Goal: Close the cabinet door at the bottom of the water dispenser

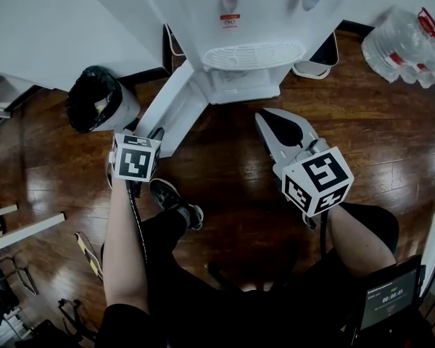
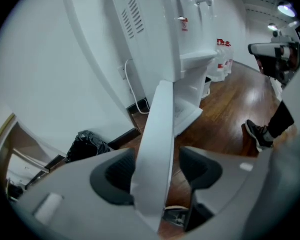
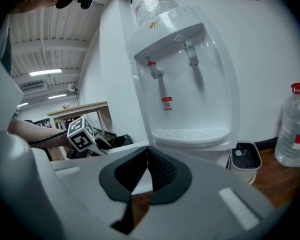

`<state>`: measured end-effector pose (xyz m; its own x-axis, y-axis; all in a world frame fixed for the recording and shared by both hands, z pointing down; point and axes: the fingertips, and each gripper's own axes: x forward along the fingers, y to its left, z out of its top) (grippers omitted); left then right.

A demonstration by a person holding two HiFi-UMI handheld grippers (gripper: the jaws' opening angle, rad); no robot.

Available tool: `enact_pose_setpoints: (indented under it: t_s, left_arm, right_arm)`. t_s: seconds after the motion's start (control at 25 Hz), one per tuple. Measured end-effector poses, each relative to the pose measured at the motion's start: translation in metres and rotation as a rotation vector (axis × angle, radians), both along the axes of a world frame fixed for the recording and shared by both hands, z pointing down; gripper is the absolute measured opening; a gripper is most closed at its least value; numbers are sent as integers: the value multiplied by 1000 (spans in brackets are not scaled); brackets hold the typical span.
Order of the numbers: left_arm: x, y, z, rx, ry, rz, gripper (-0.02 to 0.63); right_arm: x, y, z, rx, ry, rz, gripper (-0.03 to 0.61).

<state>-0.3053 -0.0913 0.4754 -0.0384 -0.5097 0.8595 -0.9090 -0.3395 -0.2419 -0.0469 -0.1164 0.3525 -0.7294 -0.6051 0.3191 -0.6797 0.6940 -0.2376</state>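
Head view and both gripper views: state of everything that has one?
cabinet door, open, swung out from the water dispenser
left gripper, jaws open, door edge between them
right gripper, jaws shut, empty
trash bin, lined, top open
water bottle, capped

The right gripper (image 3: 147,153) has its jaws together, facing the white water dispenser (image 3: 190,84); a clear bottle (image 3: 292,131) stands to its right.

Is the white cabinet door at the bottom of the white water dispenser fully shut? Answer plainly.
No, the white cabinet door stands swung wide out from the base of the white water dispenser.
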Motion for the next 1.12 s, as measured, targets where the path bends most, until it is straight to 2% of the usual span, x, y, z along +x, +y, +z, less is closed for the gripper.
enact_pose_setpoints:
  t_s: [0.12, 0.4, 0.68, 0.76, 0.84, 1.12]
  left_arm:
    - [-4, -1, 1, 7, -9, -18, 252]
    - [3, 3, 7, -10, -4, -14, 236]
    - [33, 26, -3, -8, 50, 19, 232]
    - [46, 31, -4, -5, 89, 24, 232]
    - [64, 36, -5, 6, 164, 9, 232]
    - [108, 50, -17, 118, 305, -110, 252]
  right_arm:
    - [-1, 3, 5, -13, 5, -10, 5]
    - [-4, 7, 7, -21, 10, -27, 5]
    - [3, 26, 1, -120, -18, 1, 5]
    - [2, 32, -1, -117, -25, 4, 5]
    - [3, 38, -2, -115, -31, 5, 5]
    - [13, 80, 1, -136, -38, 13, 5]
